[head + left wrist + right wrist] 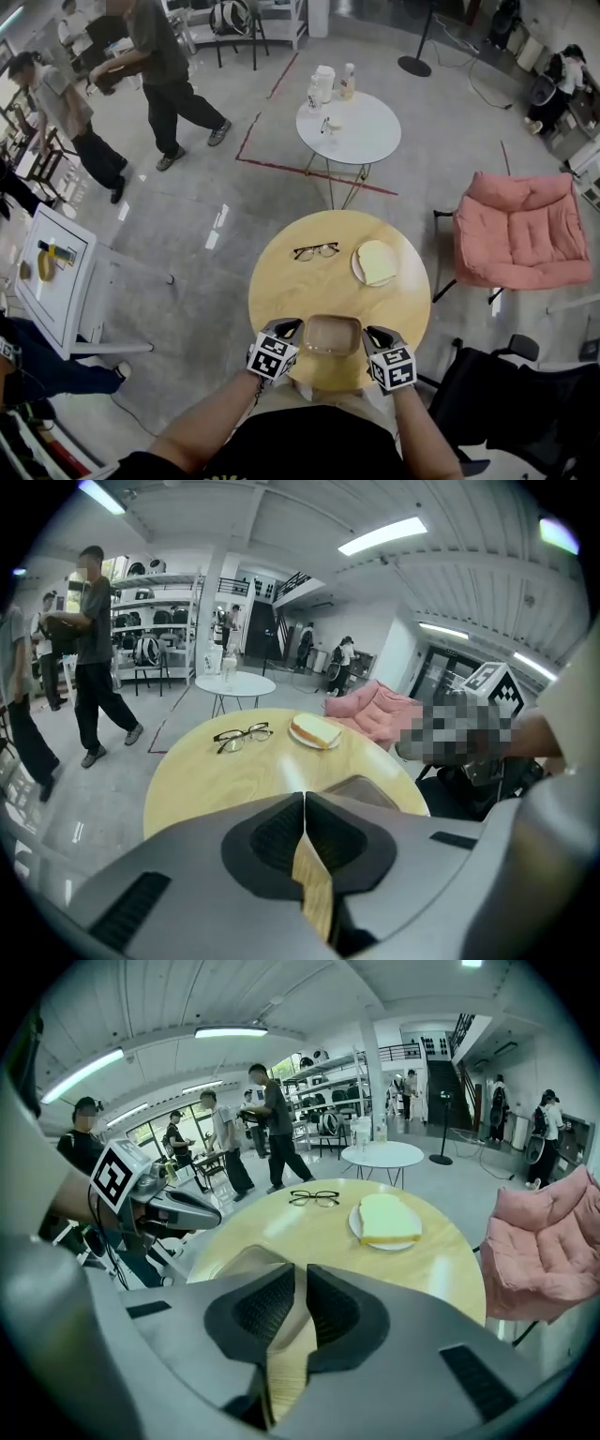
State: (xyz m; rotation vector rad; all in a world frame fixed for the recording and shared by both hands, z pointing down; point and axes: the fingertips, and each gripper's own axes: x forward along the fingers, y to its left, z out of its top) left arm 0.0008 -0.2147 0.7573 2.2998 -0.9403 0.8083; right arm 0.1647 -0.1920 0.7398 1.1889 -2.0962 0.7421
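A shallow translucent brown tray (332, 335) lies at the near edge of a round wooden table (281, 291). My left gripper (289, 326) sits just left of the tray and my right gripper (372, 333) just right of it; both are shut and hold nothing. In the left gripper view the tray (361, 791) shows to the right of the closed left gripper (305, 794). The right gripper view has the tray (234, 1265) left of the right gripper (301, 1267). Farther back lie black-framed glasses (316, 250) and a slice of bread (377, 262) on a white plate (357, 270).
Behind the wooden table stands a small white round table (361, 141) with bottles. A pink cushioned chair (520, 230) is at the right, a black chair (502, 384) at the near right, and a white stand (56, 277) at the left. Two people (159, 66) walk at the upper left.
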